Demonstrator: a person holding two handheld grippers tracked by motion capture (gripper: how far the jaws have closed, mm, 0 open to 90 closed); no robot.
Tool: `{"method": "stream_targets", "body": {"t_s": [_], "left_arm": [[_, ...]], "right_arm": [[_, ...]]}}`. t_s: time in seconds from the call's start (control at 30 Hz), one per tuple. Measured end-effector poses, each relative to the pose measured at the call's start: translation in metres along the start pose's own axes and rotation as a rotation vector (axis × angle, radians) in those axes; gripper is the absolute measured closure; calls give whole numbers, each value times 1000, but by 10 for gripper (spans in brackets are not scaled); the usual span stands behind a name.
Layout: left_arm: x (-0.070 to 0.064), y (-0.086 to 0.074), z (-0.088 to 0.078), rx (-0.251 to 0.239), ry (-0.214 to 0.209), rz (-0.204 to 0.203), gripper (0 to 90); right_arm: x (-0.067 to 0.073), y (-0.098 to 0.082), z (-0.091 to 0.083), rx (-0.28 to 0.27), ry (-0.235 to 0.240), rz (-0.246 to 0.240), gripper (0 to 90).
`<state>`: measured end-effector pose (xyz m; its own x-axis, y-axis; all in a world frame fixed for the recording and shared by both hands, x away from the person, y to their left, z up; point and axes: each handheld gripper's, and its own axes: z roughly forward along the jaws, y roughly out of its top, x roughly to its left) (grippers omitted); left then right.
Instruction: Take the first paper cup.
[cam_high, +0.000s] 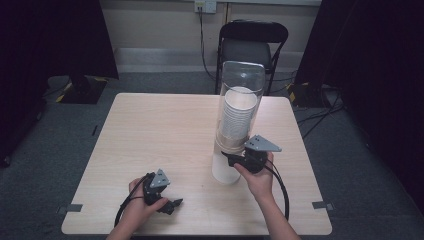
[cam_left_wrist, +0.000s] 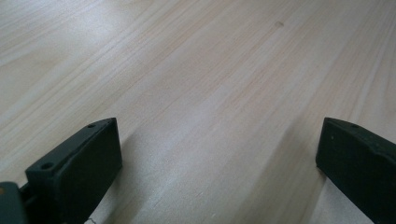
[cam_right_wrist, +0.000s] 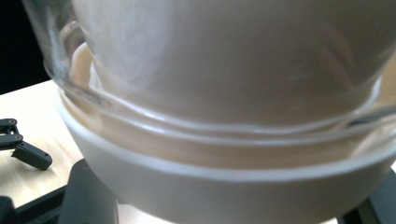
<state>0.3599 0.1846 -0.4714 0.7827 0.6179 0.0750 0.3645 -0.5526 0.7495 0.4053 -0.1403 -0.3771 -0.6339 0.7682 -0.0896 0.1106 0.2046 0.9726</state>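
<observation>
One cup dispenser (cam_high: 239, 112): a clear upright tube holding a stack of white paper cups (cam_high: 239, 114), standing on the right half of the table (cam_high: 160, 130), nearer the right edge than the left and roughly midway between far and near edges. One white cup (cam_high: 223, 169) hangs out of the tube's bottom, just over the tabletop. Count of cups in the stack: can't tell, rims too fine.

Two grippers. Right gripper (cam_high: 231, 159) sits at the bottom cup, jaws one on each side of it and against its wall; the right gripper view shows the white cup (cam_right_wrist: 224, 191) between the dark jaws with the clear tube rim above, so it's pinching that cup. Left gripper (cam_high: 175, 203) rests low near the near edge, left of centre, in the person's left hand (cam_high: 137, 205); left gripper view shows its two jaws spread wide with only bare wood between them, nothing held. It's also seen small at the left edge of the right gripper view (cam_right_wrist: 25, 151).

Open room: whole left half and far part of the table bare, right edge strip beside the dispenser narrow. Two grey tape marks at the near corners (cam_high: 74, 208).

Surface: pale wood-grain laminate, rounded corners. Room: grey carpet, one black folding chair (cam_high: 252, 47) beyond the far edge, dark curtains both sides, cables on the floor at the right
</observation>
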Motion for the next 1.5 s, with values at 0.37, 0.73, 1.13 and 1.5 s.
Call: {"method": "stream_targets", "body": {"t_s": [0.37, 0.73, 1.13, 1.5], "left_arm": [[0, 0, 0, 0, 1, 0, 0], [0, 0, 0, -1, 1, 0, 0], [0, 0, 0, -4, 1, 0, 0], [0, 0, 0, -2, 0, 2, 0]], "right_arm": [[3, -9, 1, -57, -17, -6, 336], [2, -12, 2, -62, -25, -20, 342], [1, -14, 3, -51, -30, -30, 347], [3, -19, 3, -58, -38, -30, 355]]}}
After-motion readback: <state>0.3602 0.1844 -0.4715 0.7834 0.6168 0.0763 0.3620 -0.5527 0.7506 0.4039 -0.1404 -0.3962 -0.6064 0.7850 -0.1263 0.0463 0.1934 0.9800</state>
